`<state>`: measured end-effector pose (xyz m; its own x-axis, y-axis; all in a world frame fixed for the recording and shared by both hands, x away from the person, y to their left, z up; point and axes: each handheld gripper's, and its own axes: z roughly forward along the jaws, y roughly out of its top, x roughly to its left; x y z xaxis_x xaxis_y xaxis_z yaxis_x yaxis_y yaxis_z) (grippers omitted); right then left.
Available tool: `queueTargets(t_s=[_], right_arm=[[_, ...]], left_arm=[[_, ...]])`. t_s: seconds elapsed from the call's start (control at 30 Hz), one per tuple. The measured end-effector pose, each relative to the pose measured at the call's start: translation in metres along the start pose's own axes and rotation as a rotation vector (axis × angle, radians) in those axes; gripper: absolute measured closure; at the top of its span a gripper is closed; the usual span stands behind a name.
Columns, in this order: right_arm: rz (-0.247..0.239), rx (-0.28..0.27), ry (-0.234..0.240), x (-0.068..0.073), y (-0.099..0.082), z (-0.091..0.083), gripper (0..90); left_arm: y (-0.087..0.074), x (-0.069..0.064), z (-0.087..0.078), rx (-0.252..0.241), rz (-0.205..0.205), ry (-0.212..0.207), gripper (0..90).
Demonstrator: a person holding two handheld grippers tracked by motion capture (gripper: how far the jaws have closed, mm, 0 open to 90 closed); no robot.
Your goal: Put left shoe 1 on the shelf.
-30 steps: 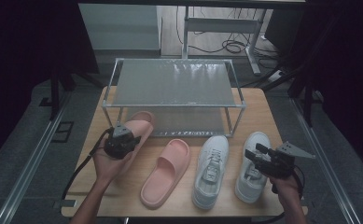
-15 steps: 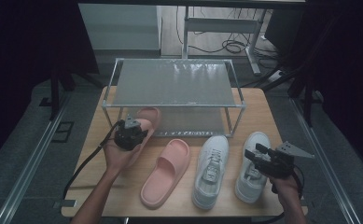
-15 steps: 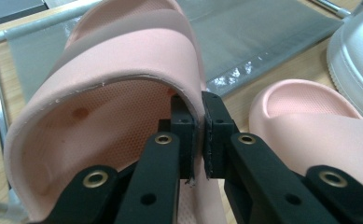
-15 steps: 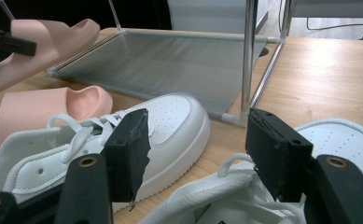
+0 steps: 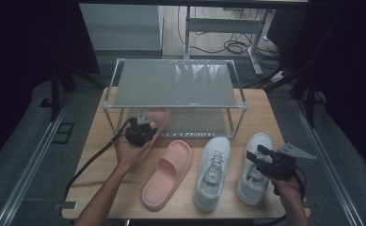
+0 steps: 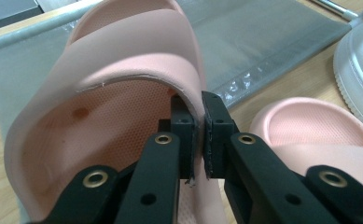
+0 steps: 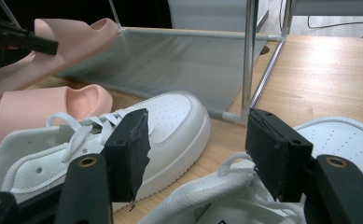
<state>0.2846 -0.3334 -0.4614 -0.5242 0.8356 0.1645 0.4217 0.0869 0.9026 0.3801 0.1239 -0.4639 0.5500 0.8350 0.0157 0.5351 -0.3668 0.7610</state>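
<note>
My left gripper [image 5: 140, 128] is shut on the strap edge of a pink slipper [image 5: 159, 117] and holds it tilted at the front of the rack's lower shelf [image 5: 194, 123]. In the left gripper view the jaws pinch the slipper [image 6: 123, 93] at the strap rim, gripper [image 6: 198, 135]. The second pink slipper [image 5: 169, 172] lies on the table beside two white sneakers, one in the middle [image 5: 212, 169] and one at the right [image 5: 256, 167]. My right gripper [image 5: 255, 157] hovers open over the right sneaker [image 7: 347, 144], nothing between its fingers [image 7: 198, 149].
A metal-framed shoe rack [image 5: 176, 84] with mesh shelves stands at the back of the wooden table [image 5: 100, 146]. Its front right post [image 7: 250, 56] rises just past the sneakers. The left gripper's cable [image 5: 93, 160] trails across the table's left side.
My left hand has carried the pink slipper to the right and forward, up to the rack's lower shelf. The right gripper has stayed put.
</note>
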Motion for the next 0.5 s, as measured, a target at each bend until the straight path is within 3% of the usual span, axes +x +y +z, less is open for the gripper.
queueTargets(t_s=[0.5], right_arm=[[0.003,0.005,0.003,0.0,-0.002,0.002,40.1]], left_arm=[[0.008,-0.004,0.029,0.02,0.018,0.02,85.1]])
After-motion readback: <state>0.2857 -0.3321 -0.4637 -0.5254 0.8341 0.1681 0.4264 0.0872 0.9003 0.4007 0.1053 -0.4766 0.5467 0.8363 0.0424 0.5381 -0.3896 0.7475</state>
